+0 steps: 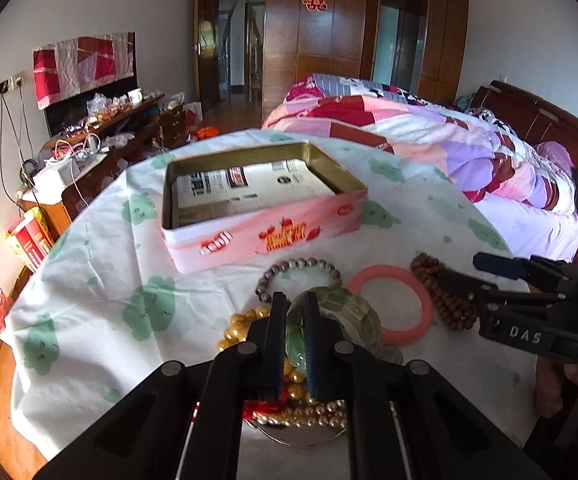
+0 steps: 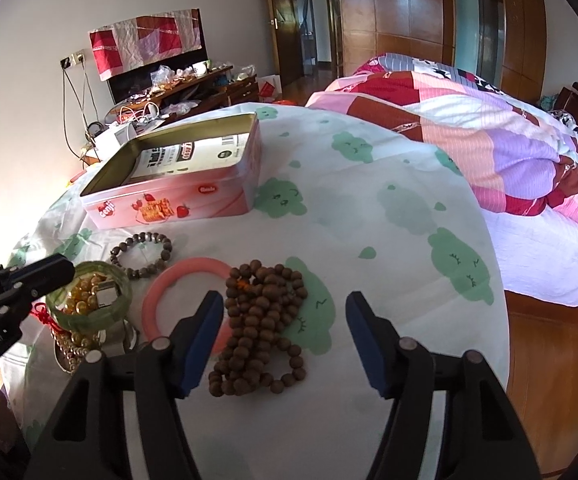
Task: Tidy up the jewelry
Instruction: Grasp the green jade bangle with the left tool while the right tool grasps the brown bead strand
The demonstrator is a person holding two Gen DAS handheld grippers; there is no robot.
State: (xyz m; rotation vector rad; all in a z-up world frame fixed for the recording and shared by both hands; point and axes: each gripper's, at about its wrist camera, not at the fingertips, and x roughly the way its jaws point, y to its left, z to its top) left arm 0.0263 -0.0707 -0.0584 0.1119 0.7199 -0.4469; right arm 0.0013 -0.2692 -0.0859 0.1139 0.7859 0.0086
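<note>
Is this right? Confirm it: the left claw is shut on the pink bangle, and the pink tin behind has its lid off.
Not quite. The left claw is shut on the green glass bracelet, as the left wrist view shows; the pink bangle lies untouched beside it. The pink tin does stand open.

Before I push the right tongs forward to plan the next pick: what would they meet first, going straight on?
Most likely the heap of brown wooden beads, which lies between the open right tongs, nearer their left finger. The pink bangle lies just left of that line.
</note>
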